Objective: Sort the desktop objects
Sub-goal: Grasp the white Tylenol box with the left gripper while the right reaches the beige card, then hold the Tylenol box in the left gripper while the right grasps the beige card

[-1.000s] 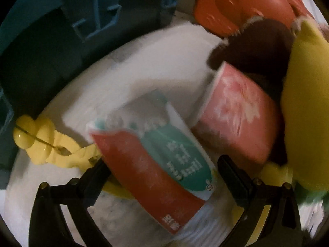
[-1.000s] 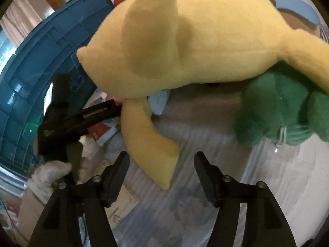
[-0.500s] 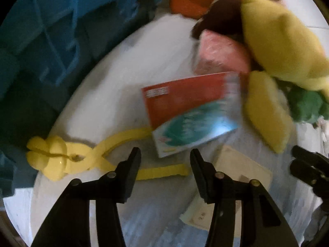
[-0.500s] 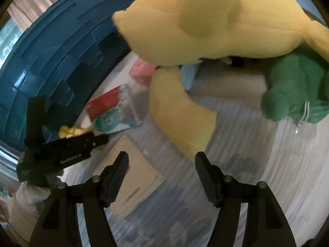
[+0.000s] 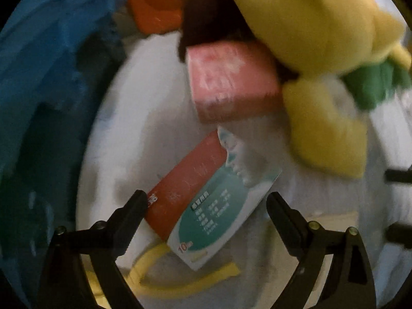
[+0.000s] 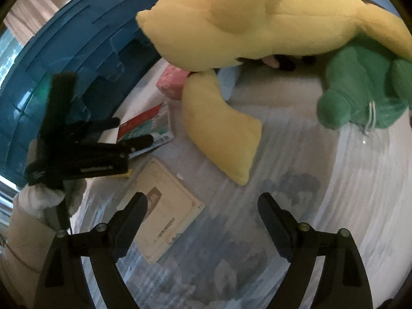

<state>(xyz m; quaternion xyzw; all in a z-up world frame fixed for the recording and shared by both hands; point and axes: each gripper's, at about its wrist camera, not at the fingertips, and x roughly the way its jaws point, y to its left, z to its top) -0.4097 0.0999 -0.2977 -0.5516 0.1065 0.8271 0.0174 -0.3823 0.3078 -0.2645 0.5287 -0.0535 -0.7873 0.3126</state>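
Lying flat on the pale cloth [image 6: 296, 141], a glossy red-and-teal packet [image 5: 206, 200] sits between the spread fingers of the left gripper [image 5: 206, 206], neither pad touching it for certain in this blurred view. A curved yellow plastic clip [image 5: 185, 280] pokes out from under the packet's near edge. Just beyond lies a soft pink pack [image 5: 231, 82], blocky and crinkled, tucked against a yellow plush [image 6: 257, 18] with a flat triangular limb. A green plush [image 6: 360, 92] rests beside it. A ribbed blue plastic crate [image 6: 64, 64] curves along the left. The right gripper [image 6: 202, 211] hangs with jaws wide apart and empty above a flat beige card [image 6: 170, 206]. A gloved hand [image 6: 43, 195] holds the left gripper's handle.
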